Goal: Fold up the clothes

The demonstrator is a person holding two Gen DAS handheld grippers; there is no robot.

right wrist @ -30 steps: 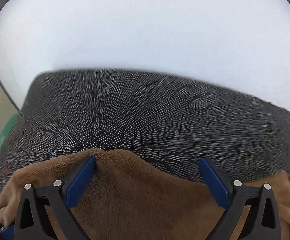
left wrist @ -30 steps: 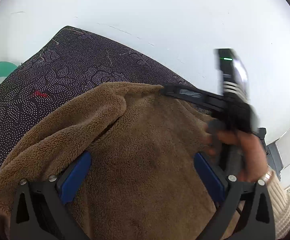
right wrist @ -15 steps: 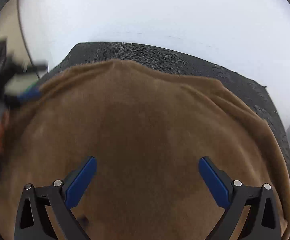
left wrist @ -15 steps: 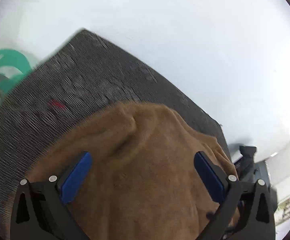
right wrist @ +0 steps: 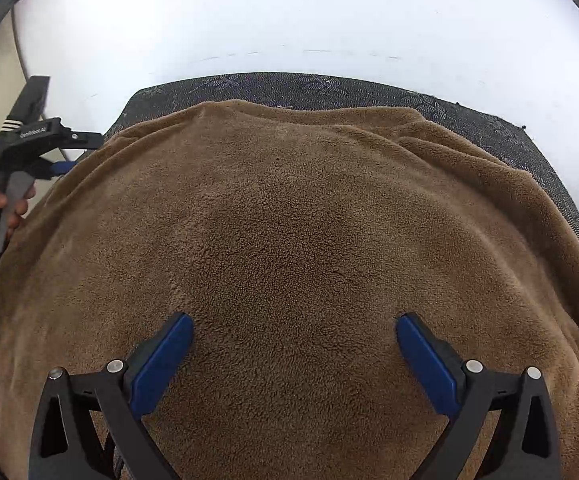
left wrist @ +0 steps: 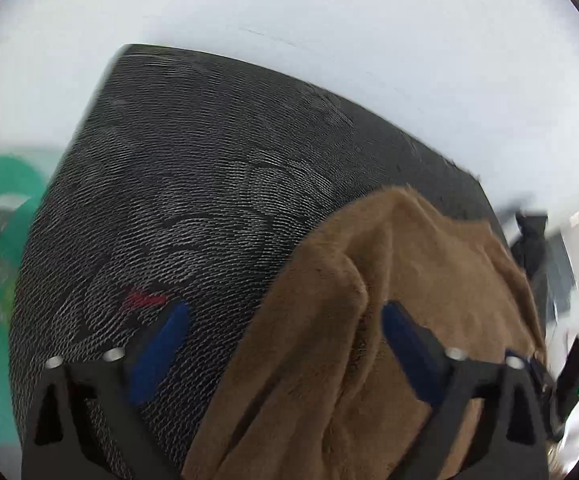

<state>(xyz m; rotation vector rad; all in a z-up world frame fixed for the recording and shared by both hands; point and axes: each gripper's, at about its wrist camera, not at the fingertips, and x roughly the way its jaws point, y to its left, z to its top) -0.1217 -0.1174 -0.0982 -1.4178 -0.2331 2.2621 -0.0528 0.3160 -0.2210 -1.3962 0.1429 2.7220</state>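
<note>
The brown fleece garment (right wrist: pixel 289 240) covers most of the dark patterned mat (right wrist: pixel 489 124), bare mat showing along the upper and right edges. The right gripper (right wrist: pixel 293 344) hovers wide apart above it, gripping nothing. The left gripper (left wrist: pixel 285 332), angled downward, is closing over the garment's left edge without pressing it.

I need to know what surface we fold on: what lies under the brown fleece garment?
The brown fleece garment lies on a dark patterned cloth, which shows past its far and left edges. That cloth rests on a white table. Anything beneath the garment's middle is covered.
</note>
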